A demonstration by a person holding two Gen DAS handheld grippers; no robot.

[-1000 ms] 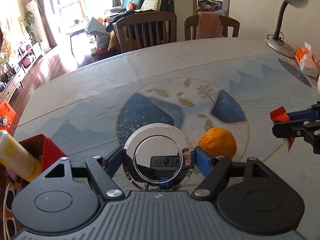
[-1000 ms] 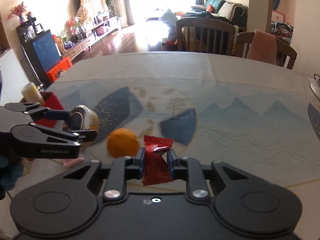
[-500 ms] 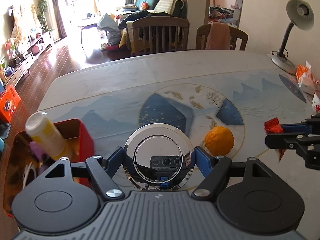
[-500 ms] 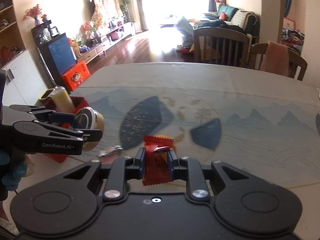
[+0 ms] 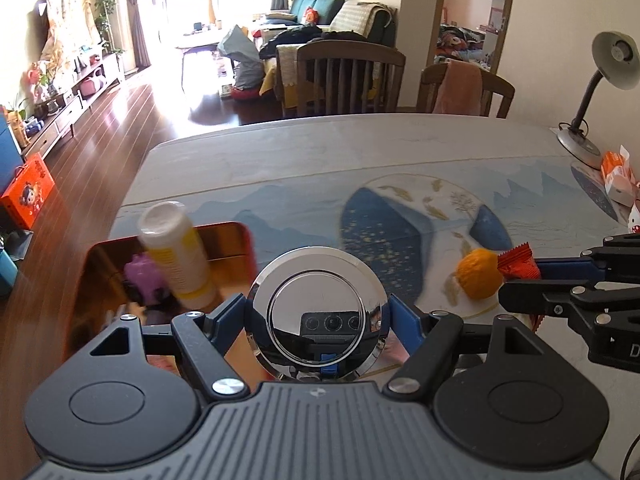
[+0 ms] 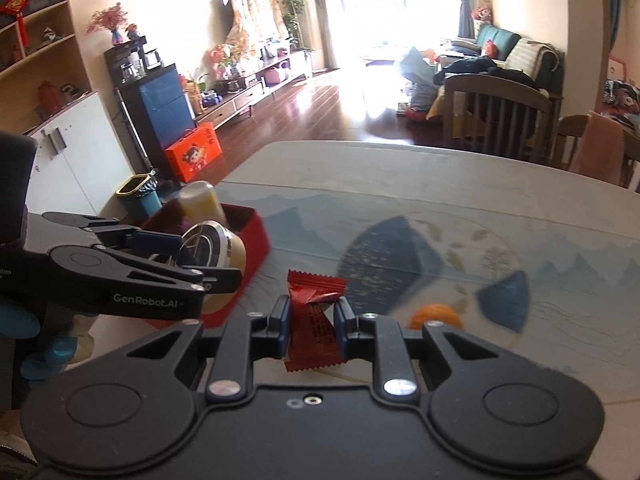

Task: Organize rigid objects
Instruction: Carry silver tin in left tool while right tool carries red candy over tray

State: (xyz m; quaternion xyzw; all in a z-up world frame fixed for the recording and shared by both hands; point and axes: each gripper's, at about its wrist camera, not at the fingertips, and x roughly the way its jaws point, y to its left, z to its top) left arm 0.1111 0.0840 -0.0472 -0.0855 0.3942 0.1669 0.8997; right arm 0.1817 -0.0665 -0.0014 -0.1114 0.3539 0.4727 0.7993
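Here, left tongs [image 5: 318, 318] grip one chrome-lidded jar [image 5: 319, 315], right tongs [image 6: 311, 330] one red packet [image 6: 312, 320]; one orange [image 5: 479, 275].

The box [image 5: 236, 240] sits on the desk [image 5: 320, 168] at nine o'clock, with a bottle [image 5: 176, 256] in it. The orange [image 5: 478, 274] lies at three o'clock. Chairs [image 5: 348, 76] stand behind at twelve.

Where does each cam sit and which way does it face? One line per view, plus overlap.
Left wrist: sits behind the left gripper, looks down-forward over the table; its fingers clamp a round chrome lid, red tin to the left.
Right wrist: sits behind the right gripper, same heading; fingers pinch a red candy wrapper; a blue-gloved hand shows.
Shared: tin, orange, and each view shows the other gripper.
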